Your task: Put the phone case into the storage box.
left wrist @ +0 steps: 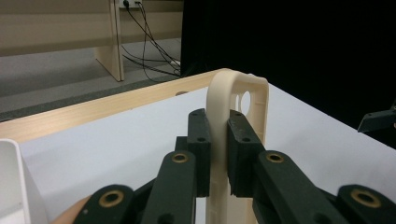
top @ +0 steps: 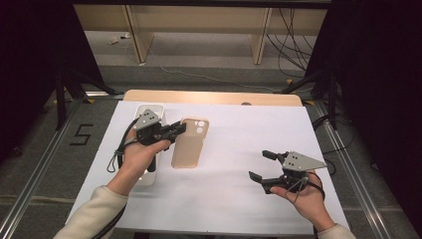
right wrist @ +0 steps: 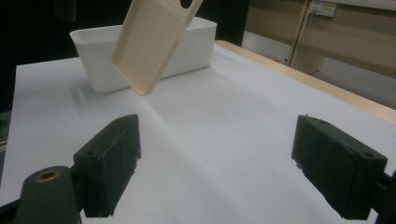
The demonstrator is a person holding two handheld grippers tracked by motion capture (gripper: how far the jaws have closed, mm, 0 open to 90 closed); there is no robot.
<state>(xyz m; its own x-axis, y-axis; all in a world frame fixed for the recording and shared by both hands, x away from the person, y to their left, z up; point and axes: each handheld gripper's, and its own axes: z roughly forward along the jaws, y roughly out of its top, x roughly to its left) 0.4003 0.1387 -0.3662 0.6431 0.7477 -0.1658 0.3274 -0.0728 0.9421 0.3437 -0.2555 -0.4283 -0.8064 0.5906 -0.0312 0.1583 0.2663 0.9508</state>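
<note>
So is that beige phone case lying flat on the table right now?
No, the left gripper is clamped on the edge of the phone case, which hangs tilted in the air above the white table.

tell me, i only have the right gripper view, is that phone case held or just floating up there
Observer: Held. In the left gripper view the left gripper has its jaws clamped on one side wall of the case.
Operator: where's the bin relative to that hand
Observer: In the high view the white bin lies partly under the left hand, at the table's left side.
Operator: and my gripper, near the case?
Observer: No. In the high view the right gripper sits well apart to the right, jaws wide open with nothing between them, pointing toward the case.
</note>
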